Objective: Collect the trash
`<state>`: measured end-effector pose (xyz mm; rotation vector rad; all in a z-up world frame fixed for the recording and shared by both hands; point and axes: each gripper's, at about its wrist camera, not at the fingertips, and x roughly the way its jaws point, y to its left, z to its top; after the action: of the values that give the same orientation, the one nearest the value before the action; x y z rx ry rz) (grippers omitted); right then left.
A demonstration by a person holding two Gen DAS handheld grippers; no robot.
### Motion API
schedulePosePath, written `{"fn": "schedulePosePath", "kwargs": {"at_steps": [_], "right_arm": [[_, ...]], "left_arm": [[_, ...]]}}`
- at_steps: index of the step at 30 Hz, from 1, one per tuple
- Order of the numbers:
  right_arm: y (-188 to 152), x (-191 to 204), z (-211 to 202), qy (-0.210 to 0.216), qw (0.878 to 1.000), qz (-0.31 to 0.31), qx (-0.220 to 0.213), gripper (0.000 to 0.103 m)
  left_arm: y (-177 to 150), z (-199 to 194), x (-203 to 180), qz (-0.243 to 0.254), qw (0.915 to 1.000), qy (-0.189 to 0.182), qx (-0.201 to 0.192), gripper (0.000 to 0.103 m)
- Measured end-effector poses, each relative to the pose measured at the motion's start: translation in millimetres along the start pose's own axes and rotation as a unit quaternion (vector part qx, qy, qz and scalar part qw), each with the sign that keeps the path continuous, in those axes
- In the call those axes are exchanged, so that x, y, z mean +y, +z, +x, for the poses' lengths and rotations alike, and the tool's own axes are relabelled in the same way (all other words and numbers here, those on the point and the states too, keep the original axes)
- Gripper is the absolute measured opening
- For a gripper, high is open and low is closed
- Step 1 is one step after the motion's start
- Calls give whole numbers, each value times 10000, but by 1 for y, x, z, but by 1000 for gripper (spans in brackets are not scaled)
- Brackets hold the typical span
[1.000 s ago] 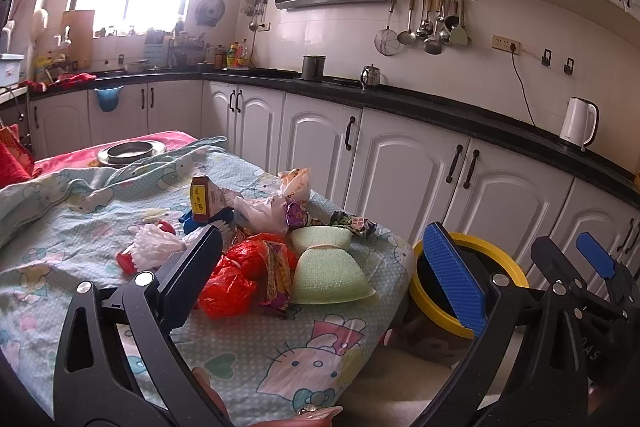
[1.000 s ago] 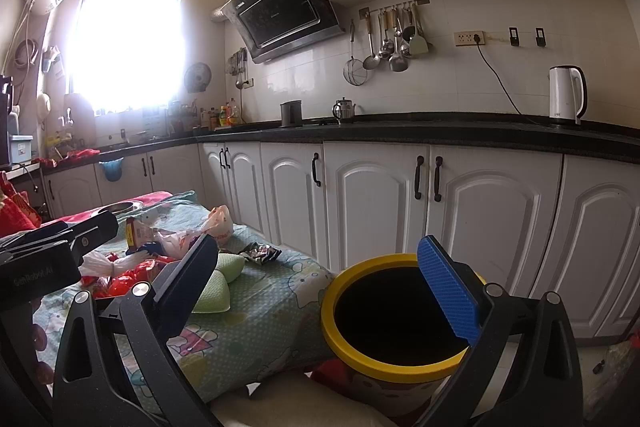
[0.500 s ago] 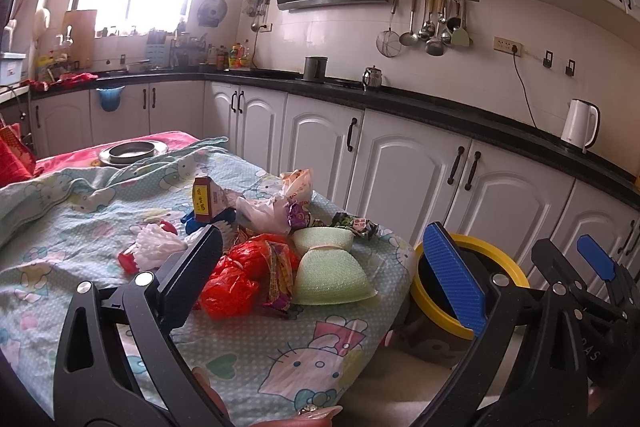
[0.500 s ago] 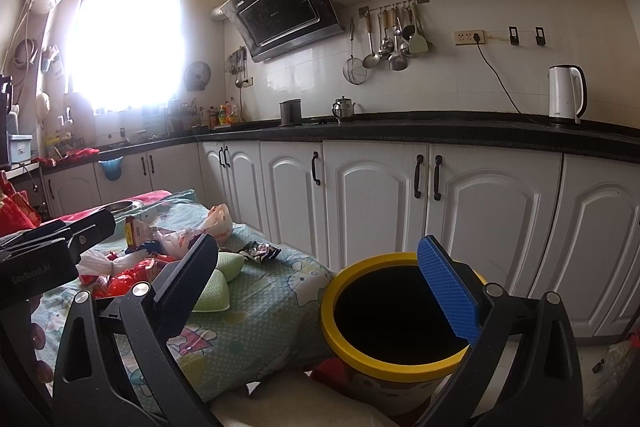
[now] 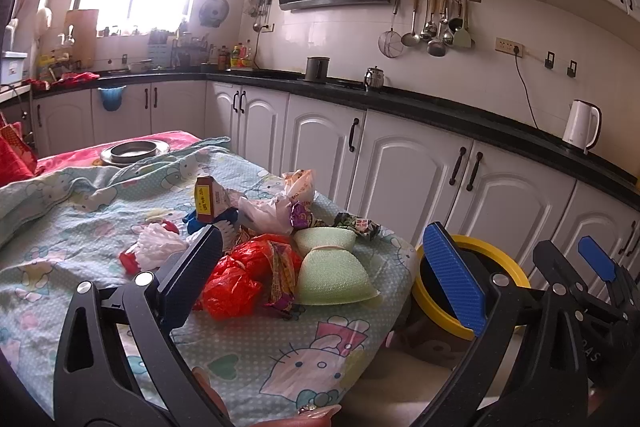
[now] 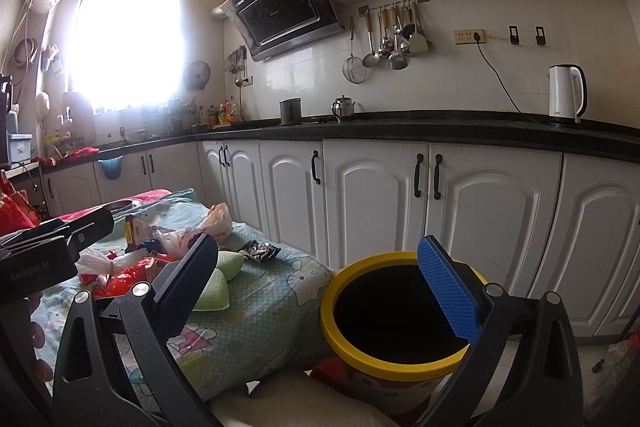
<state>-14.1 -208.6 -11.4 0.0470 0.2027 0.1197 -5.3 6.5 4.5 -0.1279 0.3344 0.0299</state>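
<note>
Sunlit window [image 6: 124, 39], white cabinets [image 6: 372, 195], black countertop [image 6: 400, 127], tiled wall [image 5: 500, 83]

Crumpled red bag [image 5: 236, 277], green sponges [image 5: 330, 269], wrappers heaped on the cloth-covered table [image 5: 60, 223]; yellow-rimmed bin [image 6: 394, 311] open alongside.
</note>
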Motion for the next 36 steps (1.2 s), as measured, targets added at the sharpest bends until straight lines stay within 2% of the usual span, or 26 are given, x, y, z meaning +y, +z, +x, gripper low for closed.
{"fn": "schedulePosePath", "kwargs": {"at_steps": [9, 14, 22, 28, 36], "right_arm": [[0, 1, -2, 62, 10000, -45, 22, 97], [1, 7, 6, 308, 9993, -164, 135, 97], [6, 32, 32, 873, 9940, -326, 575, 97], [13, 66, 58, 1235, 9881, -496, 779, 97], [10, 95, 102, 1305, 9809, -657, 1287, 97]], "left_arm": [[0, 4, 8, -91, 9999, 83, 2, 92], [4, 8, 27, -220, 9994, 253, -58, 92], [14, 14, 67, -520, 9964, 652, -141, 92], [20, 19, 98, -684, 9923, 1031, -66, 92], [19, 35, 139, -859, 9885, 1235, 169, 92]]}}
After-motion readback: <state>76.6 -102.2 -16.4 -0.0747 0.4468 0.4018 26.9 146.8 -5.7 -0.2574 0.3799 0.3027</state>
